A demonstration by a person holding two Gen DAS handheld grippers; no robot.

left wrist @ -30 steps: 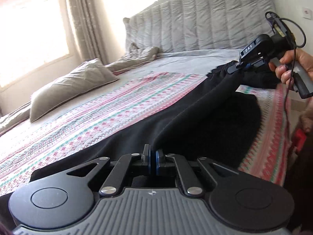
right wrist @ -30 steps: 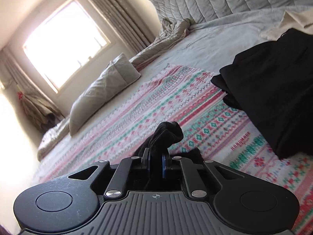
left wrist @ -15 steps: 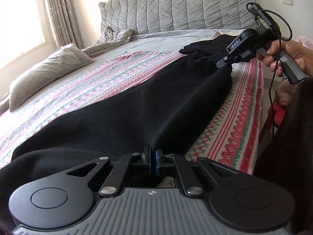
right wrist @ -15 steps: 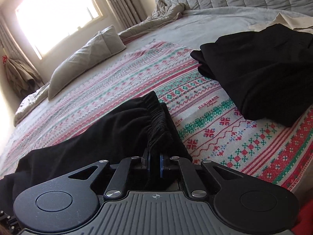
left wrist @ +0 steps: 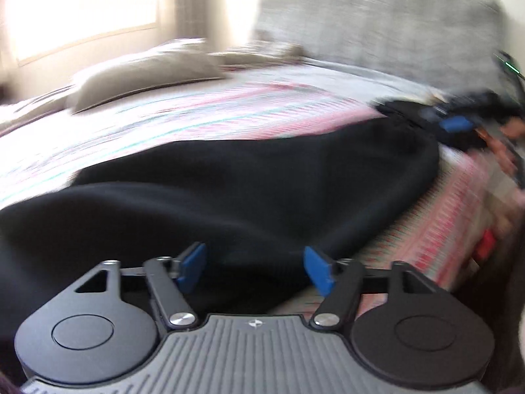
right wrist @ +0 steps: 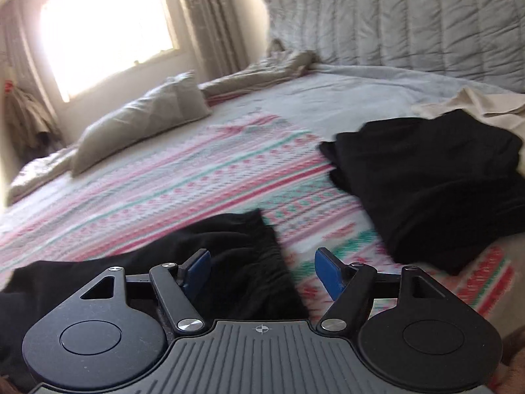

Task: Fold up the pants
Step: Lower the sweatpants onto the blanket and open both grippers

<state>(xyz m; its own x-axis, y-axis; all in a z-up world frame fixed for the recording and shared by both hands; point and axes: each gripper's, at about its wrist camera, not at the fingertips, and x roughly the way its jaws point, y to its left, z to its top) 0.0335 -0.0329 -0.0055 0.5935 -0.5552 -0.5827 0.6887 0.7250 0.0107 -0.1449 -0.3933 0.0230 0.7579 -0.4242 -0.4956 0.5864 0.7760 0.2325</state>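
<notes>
Black pants (left wrist: 256,177) stretch lengthwise between grippers — left gripper (left wrist: 254,271), right gripper (right wrist: 262,274) both opening, cloth lying loose between pads.

The bed (right wrist: 328,105) is covered by a patterned blanket (right wrist: 197,177). Black pants (left wrist: 262,180) are spread along its near edge; a folded black garment (right wrist: 443,180) and a pillow (right wrist: 141,121) are laid farther in.

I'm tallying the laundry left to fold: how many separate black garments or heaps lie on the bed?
2. The black pants lie spread on the patterned blanket just ahead of the opening right gripper. A black heap sits farther right, toward the headboard. It may hold several pieces.
</notes>
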